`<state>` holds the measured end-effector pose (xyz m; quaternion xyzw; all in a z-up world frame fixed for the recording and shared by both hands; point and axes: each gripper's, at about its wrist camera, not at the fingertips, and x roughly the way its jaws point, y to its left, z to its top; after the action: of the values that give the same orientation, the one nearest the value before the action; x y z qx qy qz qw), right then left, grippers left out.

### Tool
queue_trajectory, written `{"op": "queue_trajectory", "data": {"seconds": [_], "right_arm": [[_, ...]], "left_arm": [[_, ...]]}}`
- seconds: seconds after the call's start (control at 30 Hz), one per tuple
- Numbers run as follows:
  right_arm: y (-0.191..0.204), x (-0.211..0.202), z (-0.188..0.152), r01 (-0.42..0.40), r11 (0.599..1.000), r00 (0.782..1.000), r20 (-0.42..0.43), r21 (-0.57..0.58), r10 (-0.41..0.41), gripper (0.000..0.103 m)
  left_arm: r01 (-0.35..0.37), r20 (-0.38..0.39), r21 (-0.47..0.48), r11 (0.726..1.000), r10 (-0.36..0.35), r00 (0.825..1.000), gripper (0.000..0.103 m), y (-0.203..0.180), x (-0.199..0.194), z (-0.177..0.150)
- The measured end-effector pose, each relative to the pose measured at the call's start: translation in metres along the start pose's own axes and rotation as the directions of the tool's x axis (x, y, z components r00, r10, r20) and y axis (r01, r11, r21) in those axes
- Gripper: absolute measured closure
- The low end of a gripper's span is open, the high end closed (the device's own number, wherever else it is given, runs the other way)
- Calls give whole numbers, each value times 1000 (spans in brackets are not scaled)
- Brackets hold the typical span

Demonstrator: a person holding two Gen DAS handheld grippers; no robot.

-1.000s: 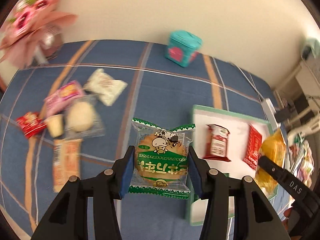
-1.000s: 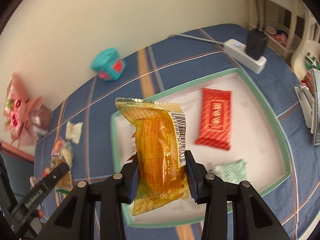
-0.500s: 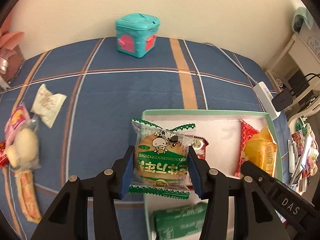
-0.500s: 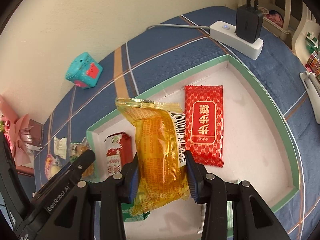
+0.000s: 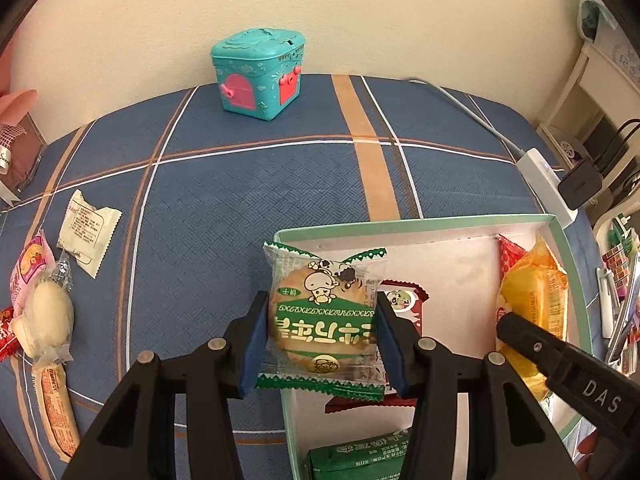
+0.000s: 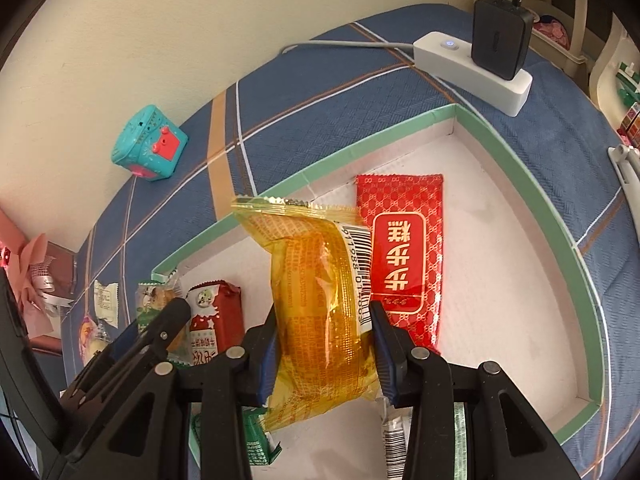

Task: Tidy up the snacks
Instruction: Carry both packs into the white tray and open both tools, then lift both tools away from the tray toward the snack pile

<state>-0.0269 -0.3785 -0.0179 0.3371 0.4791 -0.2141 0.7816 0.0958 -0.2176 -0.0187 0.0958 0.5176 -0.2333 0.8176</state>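
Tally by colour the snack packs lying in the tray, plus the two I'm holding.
Red: 2, long red packet, dark red packet
Green: 2, green packet, cookie pack in left gripper
Yellow: 1, yellow packet in right gripper
Total: 5

White letters reading "DAS" are showing on the black arm of the right hand-held gripper [image 5: 532,350], while Chinese characters "步步糕" are appearing upside down on the red snack packet [image 6: 404,256].

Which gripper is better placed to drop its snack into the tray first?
Right, probably. The right gripper holds its yellow snack packet over bare tray floor; the left gripper's green cookie packet hangs at the tray's left edge.
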Motion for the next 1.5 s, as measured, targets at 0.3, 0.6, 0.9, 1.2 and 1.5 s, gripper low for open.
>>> {"op": "queue_trajectory", "data": {"seconds": [0.3, 0.6, 0.9, 1.2, 1.5], "right_arm": [[-3, 0, 1, 5, 1000, 1000, 3, 9, -5, 60], [-1, 2, 1, 0, 1000, 1000, -2, 4, 0, 60], [-4, 0, 1, 6, 1000, 1000, 5, 7, -6, 60], [3, 3, 0, 13, 1000, 1000, 2, -20, -13, 60], [10, -1, 0, 26, 998, 1000, 12, -62, -25, 51]], "left_arm": [[16, 16, 43, 999, -17, 1000, 52, -10, -12, 4], [93, -31, -10, 996, -93, 995, 52, -7, 10, 0], [191, -29, -35, 981, -192, 981, 52, -14, 13, -4], [39, -12, -29, 999, -39, 999, 52, -1, 11, -2], [50, -11, -42, 998, -50, 999, 35, -1, -4, 1]]}}
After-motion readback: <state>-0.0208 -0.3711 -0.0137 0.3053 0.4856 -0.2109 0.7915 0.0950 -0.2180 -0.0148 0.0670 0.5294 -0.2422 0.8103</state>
